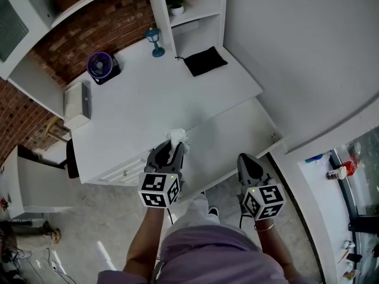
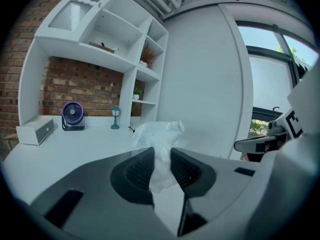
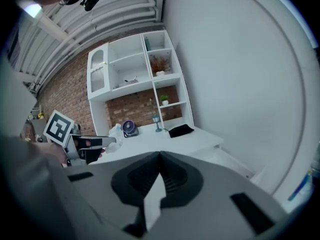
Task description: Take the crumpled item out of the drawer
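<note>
A crumpled white item [image 1: 177, 138] is pinched in my left gripper [image 1: 174, 149], held just above the white desk's front edge. In the left gripper view the crumpled white item [image 2: 159, 144] bulges out above and between the dark pads [image 2: 137, 170]. The open white drawer [image 1: 234, 138] runs out from under the desk to the right of it. My right gripper [image 1: 246, 160] hangs near the drawer's front, jaws together with nothing in them. The right gripper view shows its pads [image 3: 172, 176] meeting, and the left gripper [image 3: 102, 143] with the crumpled item [image 3: 116, 132] at the left.
On the white desk [image 1: 154, 93] stand a purple fan [image 1: 100, 65], a small blue lamp [image 1: 155, 41], a black pouch [image 1: 205, 60] and a white box [image 1: 77, 104]. White shelves [image 1: 189, 5] rise behind. A side table with small objects [image 1: 340, 170] is at right.
</note>
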The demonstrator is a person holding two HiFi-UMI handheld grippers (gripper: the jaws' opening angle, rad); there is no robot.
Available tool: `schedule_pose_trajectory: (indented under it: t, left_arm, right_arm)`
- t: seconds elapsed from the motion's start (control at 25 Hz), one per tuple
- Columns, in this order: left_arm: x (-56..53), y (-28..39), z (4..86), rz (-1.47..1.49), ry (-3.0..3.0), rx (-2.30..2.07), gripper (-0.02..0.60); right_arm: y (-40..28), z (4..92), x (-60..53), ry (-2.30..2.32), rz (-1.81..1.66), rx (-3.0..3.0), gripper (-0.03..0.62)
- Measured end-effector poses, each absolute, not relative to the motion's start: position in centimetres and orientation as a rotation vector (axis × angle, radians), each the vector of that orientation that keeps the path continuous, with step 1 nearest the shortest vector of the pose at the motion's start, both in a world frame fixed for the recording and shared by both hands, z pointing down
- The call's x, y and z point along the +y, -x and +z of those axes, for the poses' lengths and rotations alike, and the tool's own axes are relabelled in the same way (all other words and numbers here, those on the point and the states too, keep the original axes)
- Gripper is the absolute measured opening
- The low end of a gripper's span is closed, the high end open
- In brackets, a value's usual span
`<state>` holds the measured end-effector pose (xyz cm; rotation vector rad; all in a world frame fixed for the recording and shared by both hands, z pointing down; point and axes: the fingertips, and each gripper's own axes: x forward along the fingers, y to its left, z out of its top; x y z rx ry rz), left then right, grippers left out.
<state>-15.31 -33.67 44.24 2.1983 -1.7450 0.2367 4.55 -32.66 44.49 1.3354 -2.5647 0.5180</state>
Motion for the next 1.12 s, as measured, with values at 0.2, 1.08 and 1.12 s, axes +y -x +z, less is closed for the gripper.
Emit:
schedule_pose_trajectory:
  t: [0.2,1.08,1.12]
  left_arm:
    - [-32.4,16.0,44.0,0.209,-2.175,-1.767,0.101]
    - [-30.5,17.7,44.4,0.215,-2.128,-1.797,0.101]
    - [-30.6,17.8,44.4,0.218,-2.128,-1.795,0.101]
  right_arm:
    - [-4.1,44.1,-32.5,-1.327,0.492,-2.571,0.002]
    - [-2.8,44.0,-32.2,-1.285,0.489,-2.598,0.003]
    - [-2.7,44.0,-32.2,-1.285,0.492,-2.597,0.003]
